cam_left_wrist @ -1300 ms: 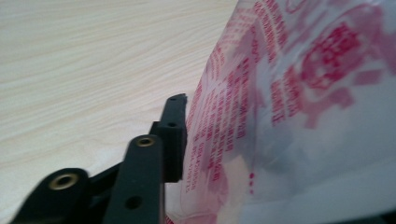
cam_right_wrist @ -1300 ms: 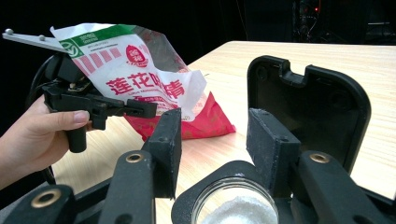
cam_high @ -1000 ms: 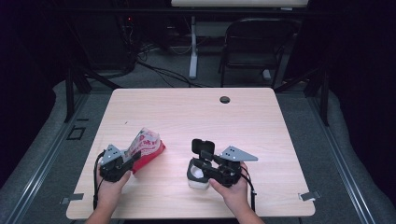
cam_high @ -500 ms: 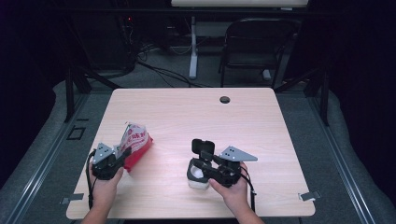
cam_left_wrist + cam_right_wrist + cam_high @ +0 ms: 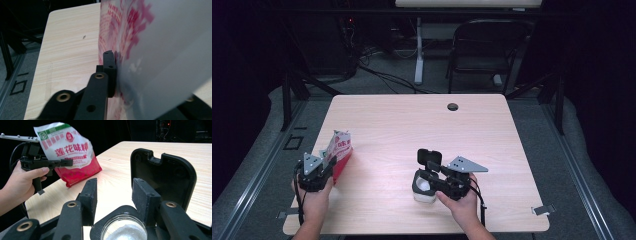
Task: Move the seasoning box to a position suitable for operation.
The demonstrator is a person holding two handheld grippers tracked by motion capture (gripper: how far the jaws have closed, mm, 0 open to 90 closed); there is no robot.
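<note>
We see a red and white seasoning bag with red Chinese lettering standing upright near the left edge of the wooden table, in the lower left of the high view. The left gripper grips it from the near side; in the left gripper view one black jaw lies flat against the printed plastic, and the bag covers the right half of that frame, blurred. The jaws have just eased open a little, yet the bag is between them and they look clamped on it. In the right gripper view the same bag sits in the upper left of the frame, with the left hand wrapped around the gripper's handle below it.

Lower centre of the high view, we find a small white jar holding white grains, with a black hinged lid flipped up behind it. The right gripper reaches to it from the right. In the right gripper view its two padded fingers stand apart, either side of the jar's mouth; whether they press on the jar we cannot tell.

Farther up the table, near the upper edge, lies a small dark round cable hole. Behind the table stands a dark chair, upper right of centre.
</note>
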